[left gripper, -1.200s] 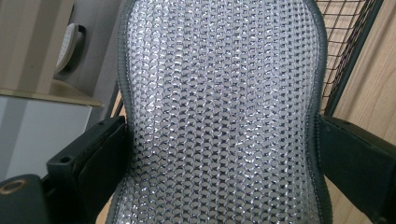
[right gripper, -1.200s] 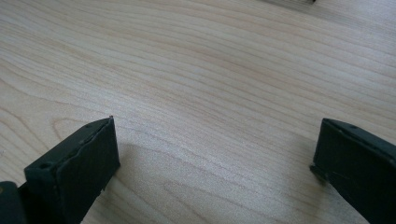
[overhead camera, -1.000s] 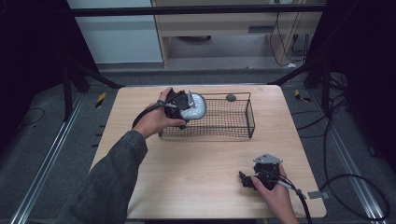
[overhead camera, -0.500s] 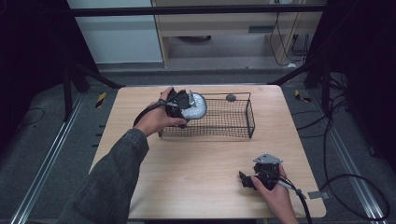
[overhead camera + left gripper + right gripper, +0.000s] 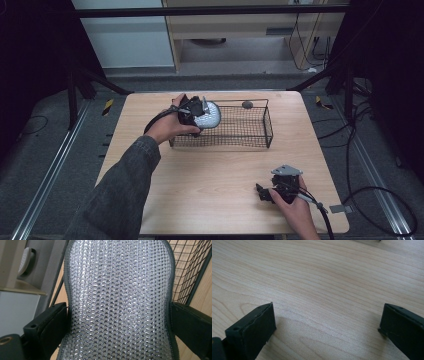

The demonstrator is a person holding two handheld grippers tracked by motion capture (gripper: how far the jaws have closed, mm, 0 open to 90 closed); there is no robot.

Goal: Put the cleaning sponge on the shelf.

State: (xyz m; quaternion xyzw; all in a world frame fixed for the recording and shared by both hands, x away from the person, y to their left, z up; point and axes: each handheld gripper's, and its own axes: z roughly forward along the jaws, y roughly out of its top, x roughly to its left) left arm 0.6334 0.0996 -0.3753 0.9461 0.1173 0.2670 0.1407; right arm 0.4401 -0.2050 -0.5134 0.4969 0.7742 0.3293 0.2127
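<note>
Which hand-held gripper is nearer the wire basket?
Left. The left hand-held gripper holds a silver mesh pad at the wire basket left end; the right hand-held gripper rests open on the table, near edge.

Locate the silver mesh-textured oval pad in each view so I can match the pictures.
High view: the silver mesh-textured oval pad sits upper centre, held in the left claw at the left end of the black wire basket.
Left gripper view: the pad spans the middle, clamped between both jaws.
Right gripper view: not in it.
Shared landmark: the black wire basket.
</note>
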